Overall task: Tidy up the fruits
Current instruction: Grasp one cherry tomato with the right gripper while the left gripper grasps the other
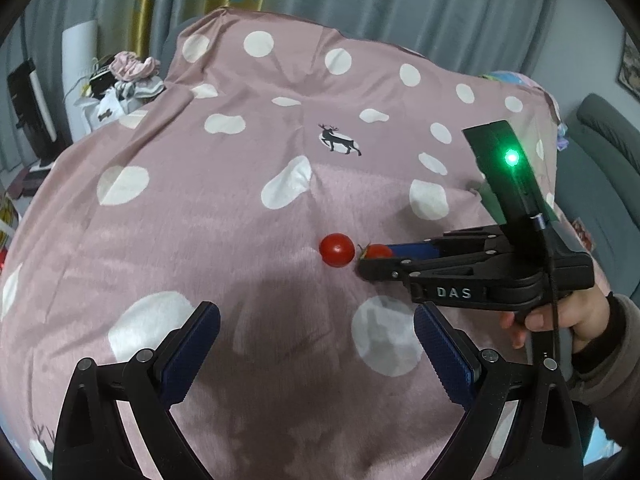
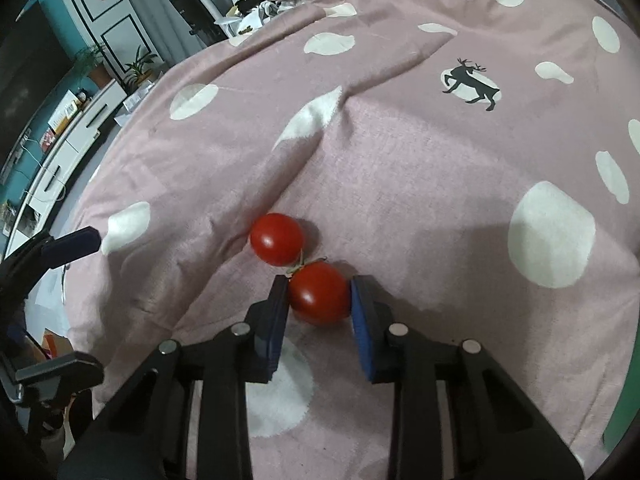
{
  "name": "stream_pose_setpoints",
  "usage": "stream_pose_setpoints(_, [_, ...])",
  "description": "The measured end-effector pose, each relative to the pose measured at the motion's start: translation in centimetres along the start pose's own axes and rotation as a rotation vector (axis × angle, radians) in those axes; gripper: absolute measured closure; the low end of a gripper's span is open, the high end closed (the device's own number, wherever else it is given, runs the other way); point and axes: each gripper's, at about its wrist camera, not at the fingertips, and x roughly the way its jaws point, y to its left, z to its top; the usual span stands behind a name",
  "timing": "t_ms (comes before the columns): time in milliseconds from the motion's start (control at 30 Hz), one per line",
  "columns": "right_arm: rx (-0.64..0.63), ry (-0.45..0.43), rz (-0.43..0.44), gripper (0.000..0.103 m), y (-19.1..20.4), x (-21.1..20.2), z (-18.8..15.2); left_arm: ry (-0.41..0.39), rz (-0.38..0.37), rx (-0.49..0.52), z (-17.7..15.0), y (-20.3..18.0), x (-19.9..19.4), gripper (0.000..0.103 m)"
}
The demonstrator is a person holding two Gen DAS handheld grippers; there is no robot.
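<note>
Two small red tomatoes lie side by side on a pink cloth with white spots. The near tomato point(image 2: 318, 293) has a green stem and sits between the blue pads of my right gripper point(image 2: 319, 292), which is shut on it. The far tomato point(image 2: 277, 239) touches it and lies free. In the left wrist view the right gripper point(image 1: 370, 258) reaches in from the right, with the held tomato point(image 1: 378, 251) partly hidden by its fingers and the free tomato point(image 1: 337, 250) just to its left. My left gripper point(image 1: 316, 344) hovers open near the front, nothing between its fingers.
The pink cloth point(image 1: 240, 220) covers a raised, rumpled surface and bears a deer print point(image 1: 339, 141). A pile of clothes and boxes point(image 1: 124, 80) stands at the far left. A grey sofa point(image 1: 608, 184) is at the right. A person's hand point(image 1: 560, 320) holds the right gripper.
</note>
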Motion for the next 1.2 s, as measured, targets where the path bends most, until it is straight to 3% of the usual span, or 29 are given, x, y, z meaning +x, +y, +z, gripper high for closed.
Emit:
stream_pose_setpoints(233, [0.044, -0.054, 0.049, 0.072, -1.4, -3.1, -2.1, 0.018, -0.008, 0.137, 2.1, -2.0, 1.6, 0.008])
stream_pose_setpoints(433, [0.111, -0.111, 0.073, 0.071, -3.5, -6.7, -5.7, 0.091, 0.007, 0.269, 3.8, -4.2, 4.7, 0.023])
stream_pose_setpoints(567, [0.178, -0.131, 0.098, 0.071, -5.0, -8.2, -7.7, 0.175, 0.054, 0.413, 4.4, -5.7, 7.1, 0.047])
stream_pose_setpoints(700, [0.216, -0.156, 0.128, 0.071, -5.6, -9.2, -9.1, 0.269, 0.107, 0.523, 4.7, -6.1, 9.1, 0.048])
stream_pose_setpoints(867, [0.235, -0.175, 0.159, 0.071, -5.8, -9.6, -10.2, 0.33, 0.132, 0.586, 5.1, -6.8, 10.1, 0.049])
stream_pose_setpoints(933, [0.247, -0.181, 0.176, 0.071, -6.1, -9.7, -10.5, 0.379, 0.168, 0.623, 4.8, -6.9, 10.9, 0.061])
stream_pose_setpoints(1033, [0.241, -0.179, 0.183, 0.071, -6.2, -9.7, -10.6, 0.444, 0.177, 0.695, 4.2, -7.2, 11.7, 0.063])
stream_pose_setpoints(1200, [0.25, -0.176, 0.197, 0.071, -6.6, -9.3, -10.5, 0.475, 0.154, 0.666, 5.4, -6.8, 12.6, 0.063])
